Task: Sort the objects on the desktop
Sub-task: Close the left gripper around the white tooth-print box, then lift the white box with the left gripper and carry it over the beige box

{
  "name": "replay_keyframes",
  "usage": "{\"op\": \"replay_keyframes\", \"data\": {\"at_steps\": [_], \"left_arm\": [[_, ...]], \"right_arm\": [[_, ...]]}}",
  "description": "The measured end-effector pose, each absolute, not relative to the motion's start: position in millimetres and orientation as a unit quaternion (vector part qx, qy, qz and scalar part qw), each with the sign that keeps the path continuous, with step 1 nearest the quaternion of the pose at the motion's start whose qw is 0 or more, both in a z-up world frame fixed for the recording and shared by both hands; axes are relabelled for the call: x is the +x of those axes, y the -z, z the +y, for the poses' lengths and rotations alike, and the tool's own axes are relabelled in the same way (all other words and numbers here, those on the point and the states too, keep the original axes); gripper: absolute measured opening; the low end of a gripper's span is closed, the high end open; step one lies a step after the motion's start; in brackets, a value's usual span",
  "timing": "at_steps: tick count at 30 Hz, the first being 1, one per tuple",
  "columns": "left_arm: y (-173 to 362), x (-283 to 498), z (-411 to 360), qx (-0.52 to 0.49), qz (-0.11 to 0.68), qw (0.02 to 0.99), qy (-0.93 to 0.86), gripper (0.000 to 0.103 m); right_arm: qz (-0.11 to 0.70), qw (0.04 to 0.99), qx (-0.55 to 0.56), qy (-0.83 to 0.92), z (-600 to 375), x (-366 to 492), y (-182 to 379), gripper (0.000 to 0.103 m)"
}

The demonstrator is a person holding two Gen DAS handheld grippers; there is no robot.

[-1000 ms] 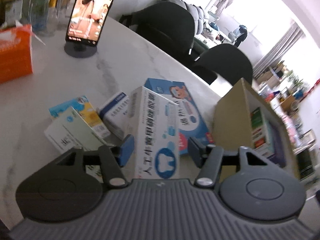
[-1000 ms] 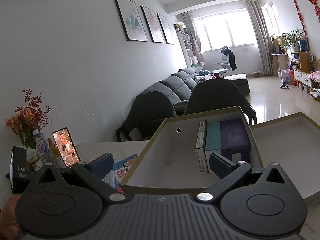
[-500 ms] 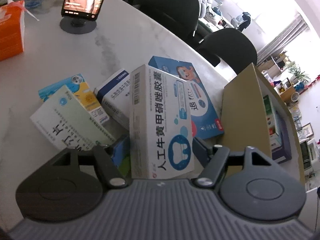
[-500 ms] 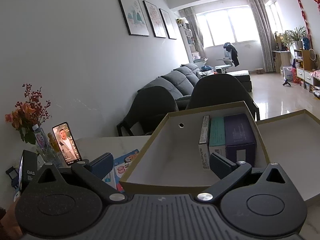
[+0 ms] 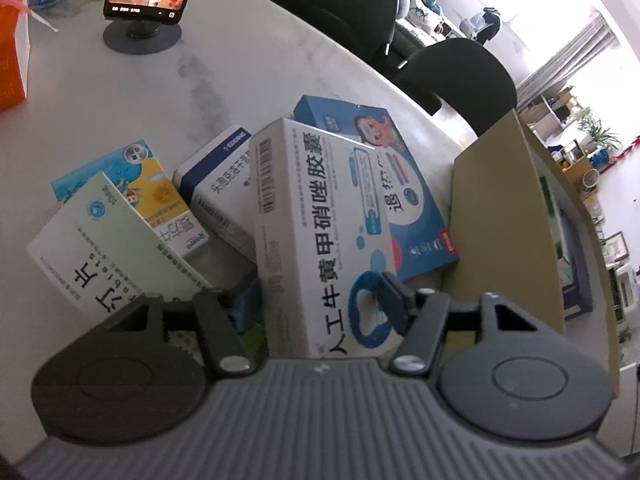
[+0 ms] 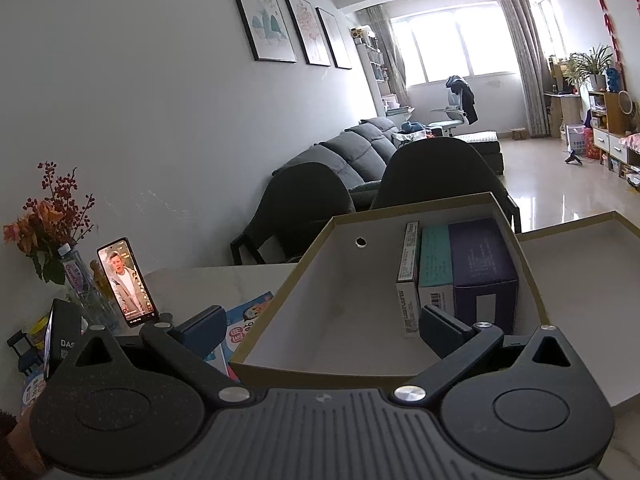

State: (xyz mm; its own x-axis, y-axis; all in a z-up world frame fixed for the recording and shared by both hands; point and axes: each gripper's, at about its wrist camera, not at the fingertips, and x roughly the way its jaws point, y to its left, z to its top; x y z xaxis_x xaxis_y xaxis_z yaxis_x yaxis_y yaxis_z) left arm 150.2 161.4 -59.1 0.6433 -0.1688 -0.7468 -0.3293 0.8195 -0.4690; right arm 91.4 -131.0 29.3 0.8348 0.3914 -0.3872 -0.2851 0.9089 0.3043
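White medicine box points away, upright.

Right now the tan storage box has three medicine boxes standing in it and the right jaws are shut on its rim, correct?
Not quite. The tan storage box does hold three medicine boxes, but the right gripper stands open, its jaws apart over the near rim, gripping nothing. The right wrist view shows it.

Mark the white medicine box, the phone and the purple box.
white medicine box (image 5: 320, 220): left wrist view, front face.
phone (image 6: 125, 282): right wrist view, screen.
purple box (image 6: 478, 256): right wrist view, top face.
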Motion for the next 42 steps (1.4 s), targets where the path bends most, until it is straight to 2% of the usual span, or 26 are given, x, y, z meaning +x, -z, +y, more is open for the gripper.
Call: {"op": "replay_keyframes", "data": {"at_steps": [7,10,21,25,29,31,41,42], "left_arm": [[42.9,141.8,164.8,-0.304,0.395,0.866,-0.043,0.035],[33.9,141.5,162.6,-0.3,0.389,0.871,-0.035,0.031],[20.3,158.2,132.3,-0.243,0.385,0.89,-0.036,0.041],[22.9,165.7,122.6,-0.225,0.388,0.893,-0.046,0.052],[32.4,170.6,119.5,-0.22,0.389,0.893,-0.052,0.051],[38.4,171.7,120.9,-0.226,0.394,0.889,-0.052,0.043],[39.7,163.5,131.9,-0.243,0.385,0.888,-0.065,0.041],[38.3,162.7,133.1,-0.246,0.383,0.888,-0.065,0.036]], "right_arm": [[0.226,0.949,0.115,-0.185,-124.3,93.5,-29.3,0.102],[0.225,0.949,0.115,-0.188,-121.9,93.0,-30.6,0.102],[0.225,0.95,0.117,-0.185,-125.0,91.4,-32.7,0.102],[0.227,0.949,0.121,-0.18,-128.8,92.4,-30.6,0.102],[0.229,0.949,0.122,-0.178,-130.7,93.6,-28.9,0.102],[0.23,0.949,0.122,-0.176,-132.2,94.2,-28.3,0.102],[0.231,0.949,0.123,-0.176,-130.5,95.4,-27.6,0.102],[0.231,0.949,0.122,-0.177,-129.7,95.2,-28.1,0.102]]}}
